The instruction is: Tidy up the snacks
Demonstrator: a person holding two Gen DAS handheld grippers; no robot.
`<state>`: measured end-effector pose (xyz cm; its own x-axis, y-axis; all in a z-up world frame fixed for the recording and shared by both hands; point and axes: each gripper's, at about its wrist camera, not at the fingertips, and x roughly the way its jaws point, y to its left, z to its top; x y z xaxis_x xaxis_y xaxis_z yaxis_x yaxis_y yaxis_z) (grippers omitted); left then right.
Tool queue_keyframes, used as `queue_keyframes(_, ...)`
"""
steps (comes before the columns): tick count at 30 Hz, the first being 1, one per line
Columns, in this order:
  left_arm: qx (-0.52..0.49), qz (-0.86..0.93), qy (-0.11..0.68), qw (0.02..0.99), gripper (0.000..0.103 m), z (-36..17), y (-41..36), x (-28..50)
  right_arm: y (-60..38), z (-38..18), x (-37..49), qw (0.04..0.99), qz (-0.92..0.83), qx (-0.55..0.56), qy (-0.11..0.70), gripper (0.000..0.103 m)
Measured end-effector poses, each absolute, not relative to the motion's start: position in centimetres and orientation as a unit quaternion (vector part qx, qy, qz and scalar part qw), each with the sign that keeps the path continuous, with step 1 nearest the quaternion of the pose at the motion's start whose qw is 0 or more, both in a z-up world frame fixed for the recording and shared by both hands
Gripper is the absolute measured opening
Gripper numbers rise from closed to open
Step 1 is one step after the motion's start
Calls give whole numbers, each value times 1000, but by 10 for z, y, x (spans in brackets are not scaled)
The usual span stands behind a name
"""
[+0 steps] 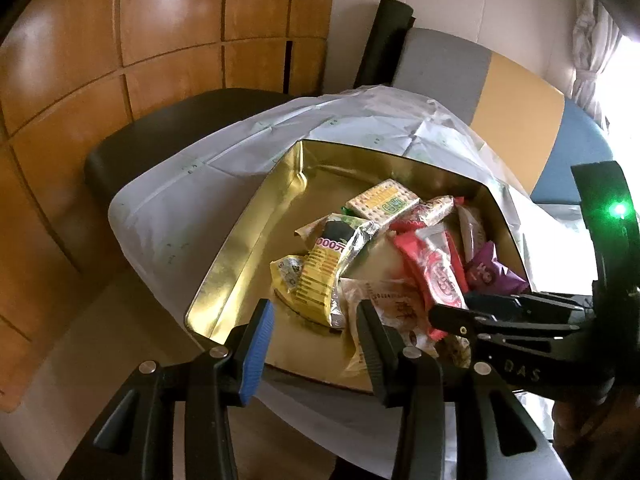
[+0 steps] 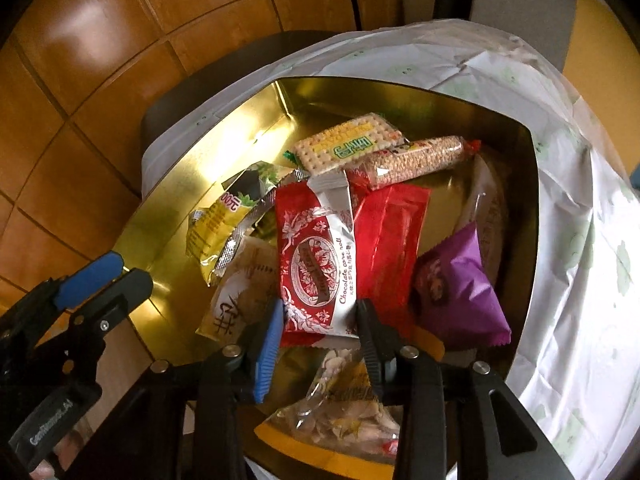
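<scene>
A gold tin point(image 1: 240, 248) point(image 2: 168, 208) holds several wrapped snacks: a cracker pack point(image 1: 382, 200) point(image 2: 344, 144), a yellow packet point(image 1: 320, 276) point(image 2: 216, 220), a purple packet point(image 1: 490, 270) point(image 2: 456, 284). My right gripper point(image 2: 318, 318) is closed on a red-and-white chocolate cone roll pack point(image 2: 316, 256) point(image 1: 436, 276) over the tin; it enters the left wrist view from the right point(image 1: 448, 316). My left gripper point(image 1: 316, 320) is open and empty at the tin's near edge; it shows at the left in the right wrist view point(image 2: 108, 276).
The tin rests on a white patterned cloth point(image 1: 168, 208) point(image 2: 568, 240) over a table. A dark chair point(image 1: 160, 128) stands beyond. Wooden panels point(image 1: 80, 60) line the wall at the left. A bag of pale chips point(image 2: 344, 412) lies at the tin's near edge.
</scene>
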<state>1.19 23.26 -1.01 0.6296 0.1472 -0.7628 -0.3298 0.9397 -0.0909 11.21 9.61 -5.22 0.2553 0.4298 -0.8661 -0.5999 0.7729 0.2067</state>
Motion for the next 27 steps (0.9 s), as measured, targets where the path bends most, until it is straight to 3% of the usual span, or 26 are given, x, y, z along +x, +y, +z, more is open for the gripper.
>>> queue_keyframes(14,-100,139,401,900,44,-2,224,7,83,-40,87,806,322,-100,486,44)
queue_keyframes(27,-93,145,386,906,49,7,210,-1,62,-22,66,851,272,-92,439,55)
